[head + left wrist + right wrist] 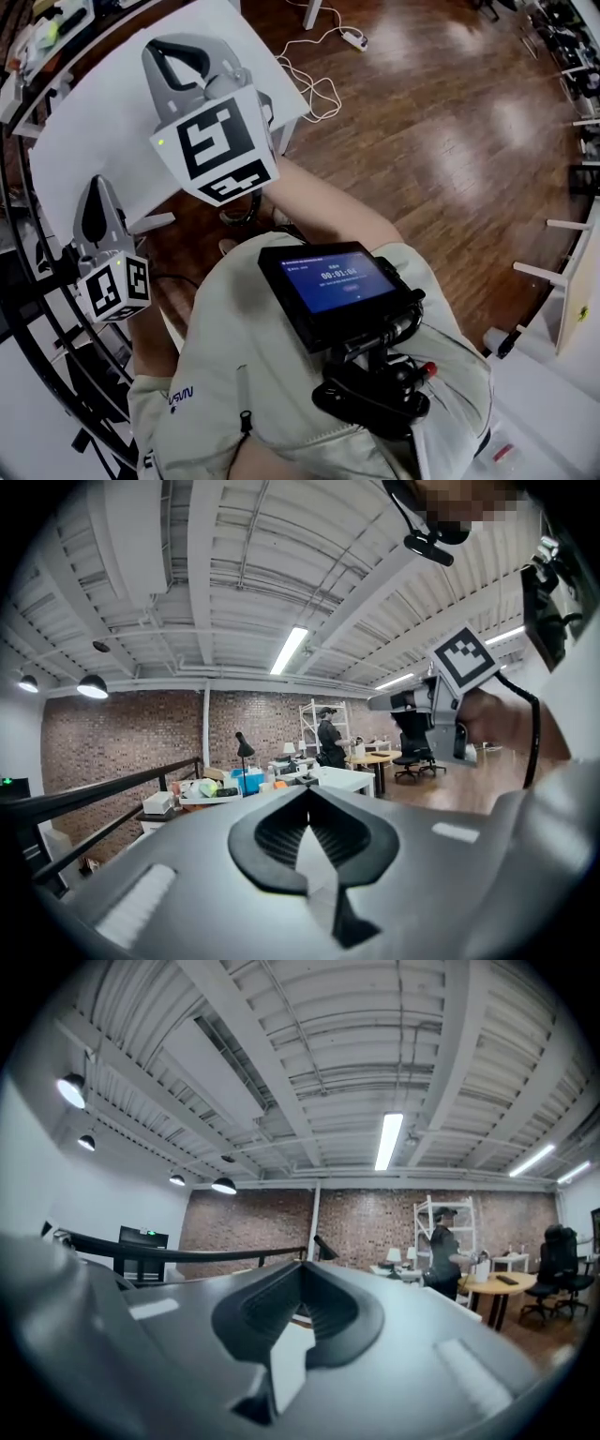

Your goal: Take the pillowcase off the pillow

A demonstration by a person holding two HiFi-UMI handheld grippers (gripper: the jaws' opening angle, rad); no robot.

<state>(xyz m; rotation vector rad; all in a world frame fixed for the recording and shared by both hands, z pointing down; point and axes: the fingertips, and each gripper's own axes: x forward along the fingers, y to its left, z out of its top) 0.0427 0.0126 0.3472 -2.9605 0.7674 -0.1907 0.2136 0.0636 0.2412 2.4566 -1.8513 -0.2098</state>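
**Clerk:** Head view first. Where do the pillow and pillowcase lie?

**Inspector:** Neither is in this view. It shows one corner of a white desk [103,122], bare where visible, and a wood floor [422,103] with a loose cable [314,89]. The left tongs [97,187] and right tongs [167,52] are held above the desk, and nothing hangs from either. A screen unit [333,286] sits at the person's chest.

**Clerk:** Left gripper view?

**Inspector:** The left tongs [308,791] are fully closed with nothing between them, and they point level across the room. The right tongs [427,705] appear at the right of this view, held in a hand [497,719]. No bedding is seen.

**Clerk:** Right gripper view?

**Inspector:** The right tongs [302,1267] are likewise closed and empty, and they face a brick wall [366,1227]. There is no pillow here either.

**Clerk:** Progress on the task?

**Inspector:** It cannot be settled. With both tongs empty and the bedding out of sight, the scene fits a pillow that is yet to be stripped. It fits equally a case already pulled off and laid aside.

**Clerk:** Containers?

**Inspector:** None are near the tongs. The left gripper view shows a blue box [248,780] among clutter on a far desk, but its contents are too small to tell.
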